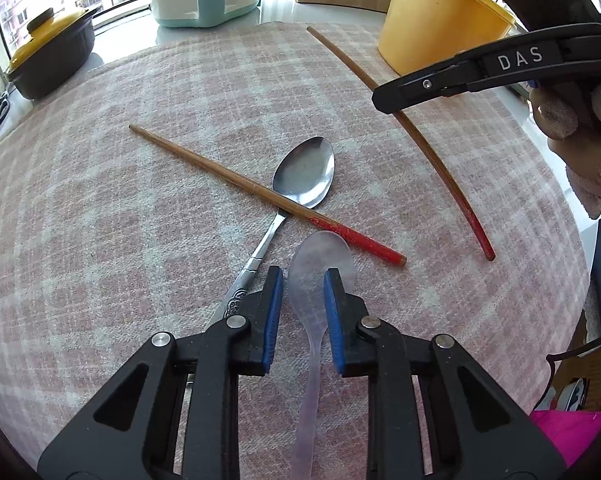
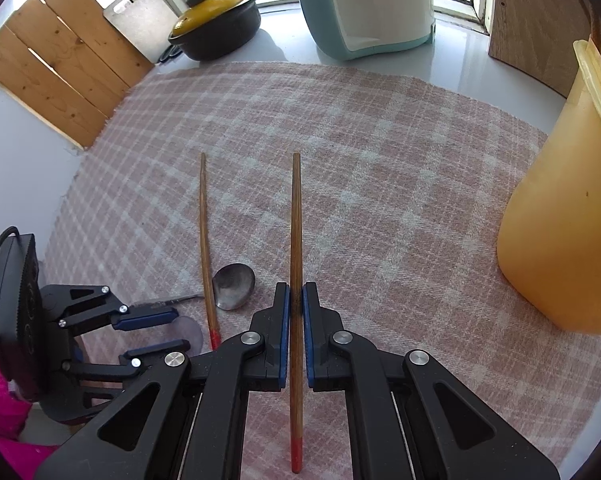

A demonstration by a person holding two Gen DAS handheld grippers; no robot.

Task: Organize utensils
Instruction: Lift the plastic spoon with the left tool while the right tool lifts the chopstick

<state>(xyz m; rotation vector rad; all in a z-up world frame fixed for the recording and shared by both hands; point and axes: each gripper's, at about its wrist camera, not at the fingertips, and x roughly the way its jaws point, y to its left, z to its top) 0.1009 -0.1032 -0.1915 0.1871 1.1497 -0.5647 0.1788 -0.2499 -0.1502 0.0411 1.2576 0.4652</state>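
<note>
A clear plastic spoon (image 1: pixel 320 256) lies on the plaid cloth (image 1: pixel 140 248). My left gripper (image 1: pixel 303 274) straddles its neck with a gap showing at the left pad, so it is open. My right gripper (image 2: pixel 296 286) is shut on a wooden chopstick (image 2: pixel 295 220), whose red end points back toward the camera. In the left wrist view that chopstick (image 1: pixel 432 152) runs under one of the right gripper's fingers (image 1: pixel 440 80). A second chopstick (image 1: pixel 236 180) rests across a metal spoon (image 1: pixel 304 172). A tall yellow container (image 2: pixel 560 240) stands at the right.
A black pot with a yellow lid (image 2: pixel 216 24) and a teal and white appliance (image 2: pixel 368 8) stand behind the cloth by the window. Wooden boards (image 2: pixel 60 60) lean at the left. Pink fabric (image 1: pixel 572 432) shows off the table edge.
</note>
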